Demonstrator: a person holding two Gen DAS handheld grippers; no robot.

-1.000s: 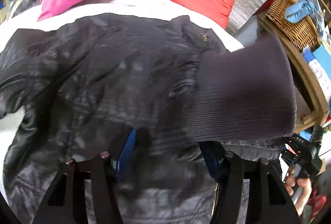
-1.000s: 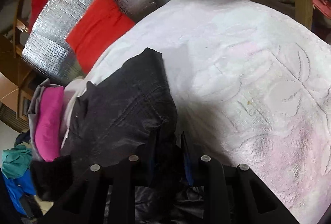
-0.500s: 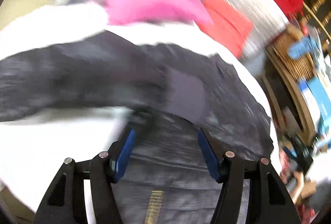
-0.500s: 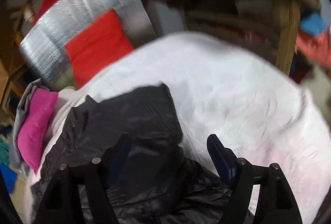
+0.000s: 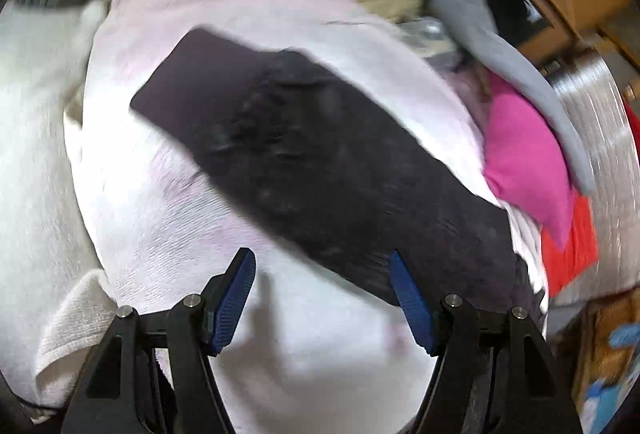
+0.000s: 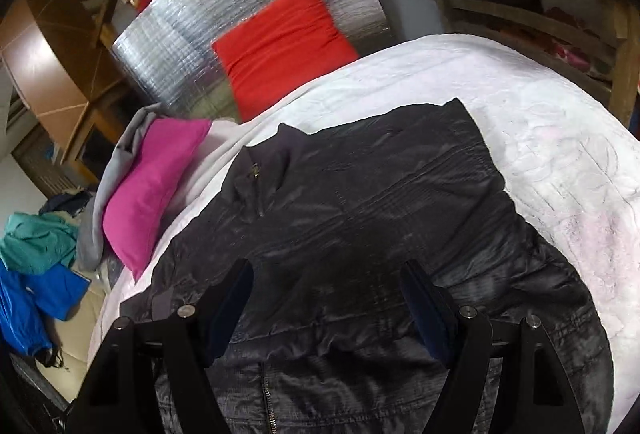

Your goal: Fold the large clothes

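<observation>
On the bed: a black jacket (image 6: 360,234) lies spread over the white cover (image 6: 540,137), collar toward the pillows.
Sleeve: one black sleeve (image 5: 304,153) stretches across the cover, its ribbed cuff at the far end.
My left gripper (image 5: 324,298): jaws opening, nothing between them, the sleeve's edge beside my right pad.
My right gripper (image 6: 328,306): jaws wide apart above the jacket's body, gripping nothing.
Beside the jacket: pink pillow (image 6: 152,185), red pillow (image 6: 280,45).

Glossy, crinkled black jacket (image 6: 380,218) on a matt, textured white blanket (image 6: 560,153); shiny quilted foil sheet (image 6: 248,5).
</observation>
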